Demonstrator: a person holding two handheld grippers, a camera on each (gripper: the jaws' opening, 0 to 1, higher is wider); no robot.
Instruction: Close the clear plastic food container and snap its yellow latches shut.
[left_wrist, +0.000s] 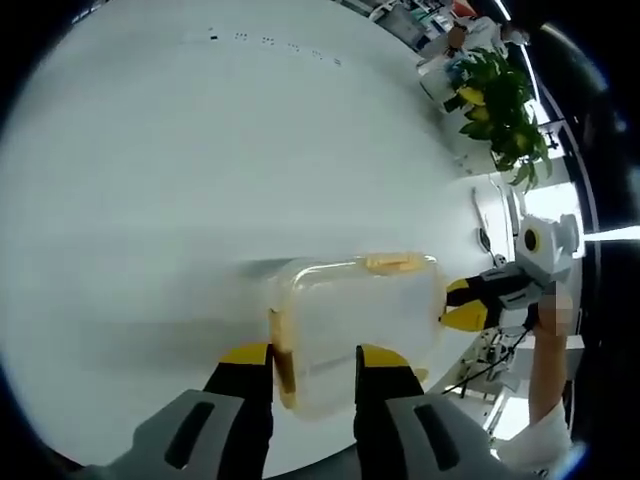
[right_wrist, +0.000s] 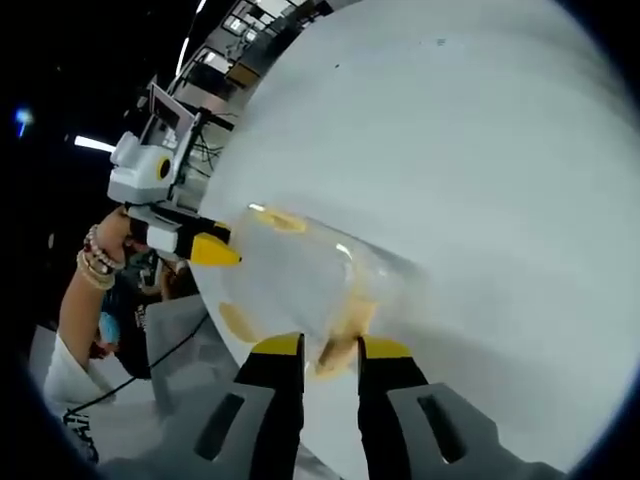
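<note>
We see the clear plastic food container (left_wrist: 360, 325) lying on the white worktop (left_wrist: 200, 180), near its edge, with its lid on. In the left gripper view, the left tool (left_wrist: 314, 358) reaches forward with its yellow-tipped jaws apart, one on each side of the container's near end, where a yellow latch (left_wrist: 281, 355) runs along the side just inside the left-hand jaw. Whether the jaws actually press on the plastic we cannot tell. A second yellow latch (left_wrist: 392, 263) sits on the far long edge of the lid. At the container's far end the right tool (left_wrist: 468, 305) comes in from the right, its yellow tips touching or just beside the container wall.

In the right gripper view, the right tool (right_wrist: 330, 350) has its jaws apart around the container's (right_wrist: 300, 275) near end, with a yellowish latch (right_wrist: 340, 352) between them (blurred through the plastic). The left tool (right_wrist: 212, 250) meets the far end, held by a hand (right_wrist: 115, 240) with beaded bracelets at the wrist.

A leafy green plant (left_wrist: 500, 100) stands beyond the worktop. We can read no writing, label or brand anywhere on the container or tools.
</note>
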